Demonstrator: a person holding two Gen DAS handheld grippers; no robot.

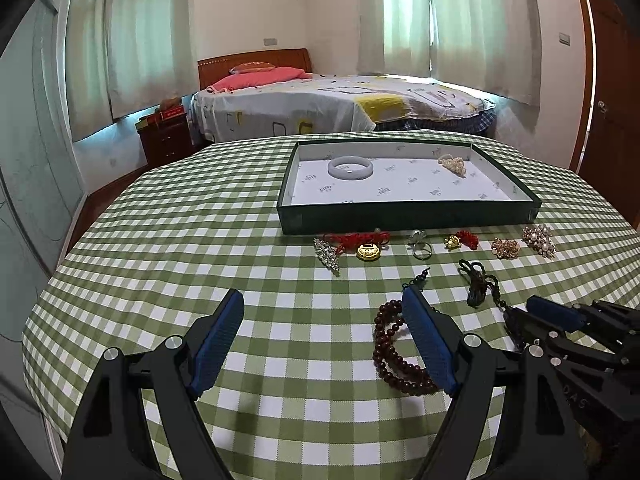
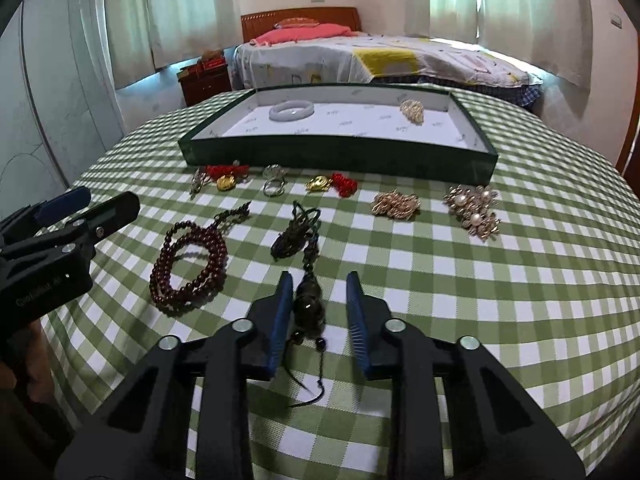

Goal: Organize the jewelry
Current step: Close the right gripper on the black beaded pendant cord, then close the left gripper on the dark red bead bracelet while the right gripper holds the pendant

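Note:
A dark green tray (image 1: 408, 220) (image 2: 336, 156) with a white liner holds a pale jade bangle (image 1: 350, 168) (image 2: 291, 111) and a gold brooch (image 1: 452, 165) (image 2: 413, 110). Loose jewelry lies in front of it on the green checked tablecloth. My left gripper (image 1: 322, 344) is open and empty, with a dark red bead bracelet (image 1: 394, 352) (image 2: 188, 264) beside its right finger. My right gripper (image 2: 320, 308) is open around the stone of a dark corded pendant (image 2: 308, 304) on the cloth; it also shows in the left wrist view (image 1: 540, 316).
In front of the tray lie a crystal brooch (image 1: 327, 258), a gold lock on red cord (image 1: 366, 250), a silver ring (image 2: 274, 182), a gold charm with red knot (image 2: 332, 184), a gold brooch (image 2: 396, 205) and a pearl brooch (image 2: 474, 210). A bed stands behind the table.

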